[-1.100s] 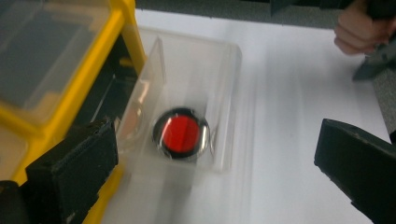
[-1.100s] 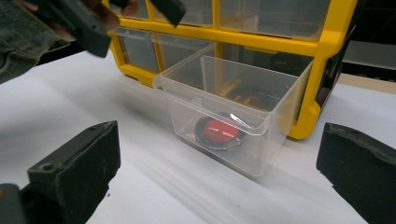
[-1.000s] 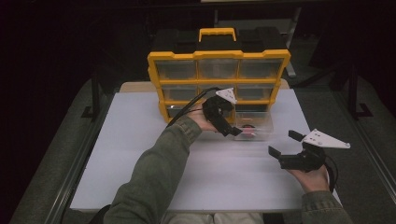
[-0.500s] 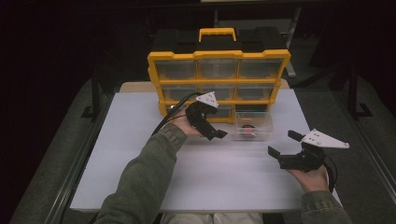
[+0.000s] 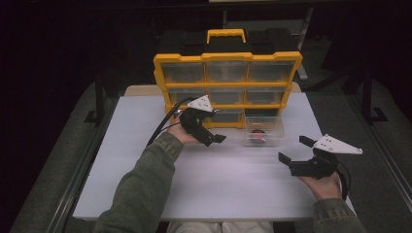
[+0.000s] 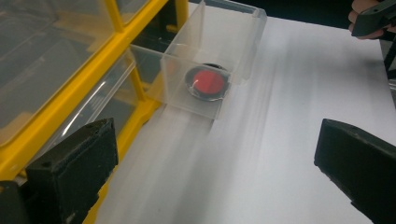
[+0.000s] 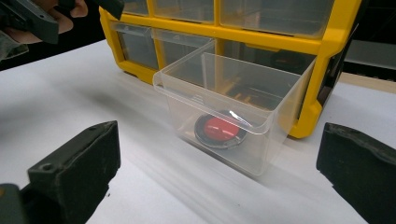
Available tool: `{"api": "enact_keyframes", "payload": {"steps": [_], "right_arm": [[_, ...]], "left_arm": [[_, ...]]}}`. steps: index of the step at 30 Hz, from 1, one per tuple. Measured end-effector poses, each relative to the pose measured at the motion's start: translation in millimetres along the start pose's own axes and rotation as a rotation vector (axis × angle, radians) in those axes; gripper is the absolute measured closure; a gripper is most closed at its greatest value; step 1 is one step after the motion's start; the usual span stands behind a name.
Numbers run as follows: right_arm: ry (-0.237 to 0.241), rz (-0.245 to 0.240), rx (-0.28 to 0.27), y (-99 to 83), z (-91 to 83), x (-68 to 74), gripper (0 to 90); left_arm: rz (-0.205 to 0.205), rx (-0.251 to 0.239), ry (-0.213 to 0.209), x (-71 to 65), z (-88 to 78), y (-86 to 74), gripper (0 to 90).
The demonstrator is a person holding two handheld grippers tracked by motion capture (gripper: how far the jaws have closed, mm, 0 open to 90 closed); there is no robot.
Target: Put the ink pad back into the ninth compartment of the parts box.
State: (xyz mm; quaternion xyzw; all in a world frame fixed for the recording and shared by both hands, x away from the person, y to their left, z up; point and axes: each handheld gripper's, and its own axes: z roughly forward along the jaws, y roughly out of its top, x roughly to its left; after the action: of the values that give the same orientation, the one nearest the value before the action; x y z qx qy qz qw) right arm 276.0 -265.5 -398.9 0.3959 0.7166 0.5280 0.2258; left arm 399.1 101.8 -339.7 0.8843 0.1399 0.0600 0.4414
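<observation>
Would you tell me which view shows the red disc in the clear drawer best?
The right gripper view: the red disc sits near and sharp. The left gripper view shows it through the drawer wall; the high view shows a small red spot.

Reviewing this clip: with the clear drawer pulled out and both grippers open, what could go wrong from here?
The clear drawer sits far out of the yellow organizer, so a nudge from the left gripper could pull it free or tip it. The red-and-black disc lies loose inside and may slide. The right gripper, jaws wide, might skid the light plastic if it closes off-centre.
</observation>
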Motion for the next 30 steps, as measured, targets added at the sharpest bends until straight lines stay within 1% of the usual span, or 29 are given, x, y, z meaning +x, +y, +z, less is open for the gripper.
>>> {"api": "enact_keyframes", "payload": {"steps": [5, 6, 10, 11, 14, 21, 23, 30], "right_arm": [[0.000, -0.002, 0.000, 0.1, 0.0, 0.2, 0.0], [0.000, -0.001, 0.001, 0.1, 0.0, 0.4, 0.0], [-0.002, 0.001, 0.002, -0.1, 0.4, 0.3, 0.0], [-0.002, 0.004, 0.003, -0.3, 0.6, 0.2, 0.0], [-0.002, 0.000, 0.006, -0.4, 1.3, 0.9, 0.0], [-0.001, -0.002, 0.010, -0.7, 2.3, 1.1, 0.0], [-0.001, -0.002, 0.011, -0.8, 2.7, 1.2, 0.0], [-0.001, -0.002, 0.012, -0.7, 2.8, 1.5, 0.0]], "left_arm": [[-0.018, -0.022, 0.030, 0.5, -9.4, -6.0, 0.0], [-0.021, -0.029, 0.030, 0.6, -10.8, -7.6, 0.0], [-0.030, -0.042, 0.050, 1.2, -17.1, -15.5, 0.0], [-0.039, -0.052, 0.056, 1.5, -19.4, -18.0, 0.0], [-0.049, -0.057, 0.069, 2.7, -25.0, -22.9, 0.0], [-0.073, -0.087, 0.091, 3.8, -39.4, -32.7, 0.0], [-0.073, -0.090, 0.100, 3.7, -42.5, -35.4, 0.0], [-0.100, -0.117, 0.119, 0.4, -50.8, -47.4, 0.0]]}}
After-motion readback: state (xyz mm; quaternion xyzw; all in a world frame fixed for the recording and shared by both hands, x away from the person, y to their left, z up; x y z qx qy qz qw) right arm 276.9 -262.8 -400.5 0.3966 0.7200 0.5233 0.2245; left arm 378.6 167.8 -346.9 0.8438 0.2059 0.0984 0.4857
